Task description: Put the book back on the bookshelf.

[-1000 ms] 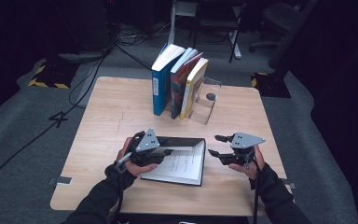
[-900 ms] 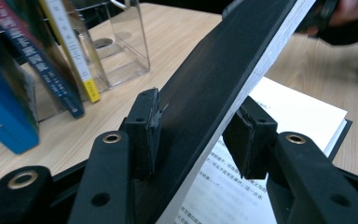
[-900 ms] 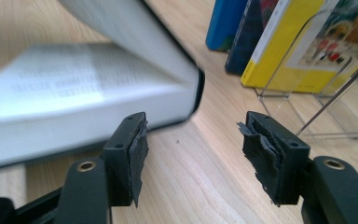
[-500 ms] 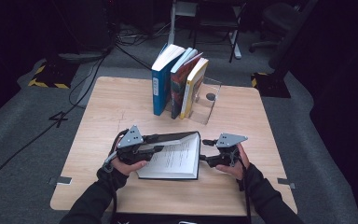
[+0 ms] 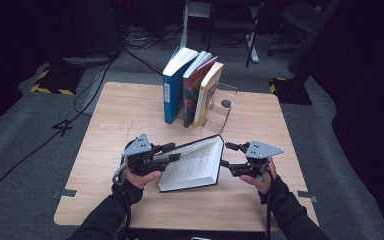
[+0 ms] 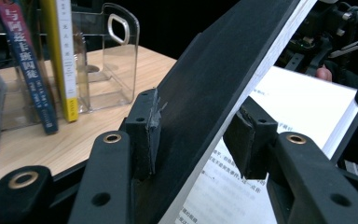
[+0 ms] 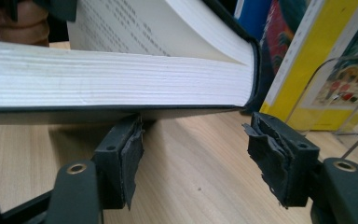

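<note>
An open black-covered book lies at the front middle of the table. Its cover is raised at a slant above the printed pages. My left gripper is shut on that cover, with one pad on the black outside and the other on the page side. My right gripper sits at the book's right edge. Its jaws have just been opening and stand open, with bare wood between the pads. The thick page block hangs just above its left pad.
At the back of the wooden table, a blue book, a dark patterned one and a yellow one lean in a clear acrylic stand. Dark floor, cables and chairs surround the table.
The left gripper has lifted the book's cover from flat to a slant. The right hand has moved left from the table's right side up to the book's edge.
</note>
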The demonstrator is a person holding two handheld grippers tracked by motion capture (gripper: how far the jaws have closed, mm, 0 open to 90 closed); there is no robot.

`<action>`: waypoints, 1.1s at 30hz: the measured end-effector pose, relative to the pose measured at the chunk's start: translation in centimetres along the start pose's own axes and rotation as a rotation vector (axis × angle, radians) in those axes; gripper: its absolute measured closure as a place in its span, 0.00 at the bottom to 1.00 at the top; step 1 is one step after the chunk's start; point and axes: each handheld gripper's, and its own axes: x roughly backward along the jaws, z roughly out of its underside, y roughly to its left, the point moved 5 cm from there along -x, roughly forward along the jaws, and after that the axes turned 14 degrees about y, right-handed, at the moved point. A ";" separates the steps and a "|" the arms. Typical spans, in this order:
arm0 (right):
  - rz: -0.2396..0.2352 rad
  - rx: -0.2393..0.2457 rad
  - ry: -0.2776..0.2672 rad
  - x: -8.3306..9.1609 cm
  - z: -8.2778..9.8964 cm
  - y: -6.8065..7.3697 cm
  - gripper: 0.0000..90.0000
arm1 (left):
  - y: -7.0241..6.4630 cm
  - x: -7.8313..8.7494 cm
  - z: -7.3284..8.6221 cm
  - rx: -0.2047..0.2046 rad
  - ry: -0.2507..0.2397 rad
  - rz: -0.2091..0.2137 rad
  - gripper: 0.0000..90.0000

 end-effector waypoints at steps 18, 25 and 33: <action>0.011 -0.028 -0.067 -0.9 -4.8 0.3 0.43 | -0.8 2.1 2.0 -0.103 0.090 -0.100 0.64; 0.002 0.022 -0.044 -1.4 -6.3 1.5 0.41 | -1.1 2.5 2.8 -0.118 0.121 -0.164 0.65; -0.012 0.019 -0.061 -1.7 -6.7 2.2 0.40 | -2.0 1.4 3.0 -0.180 0.178 -0.157 0.63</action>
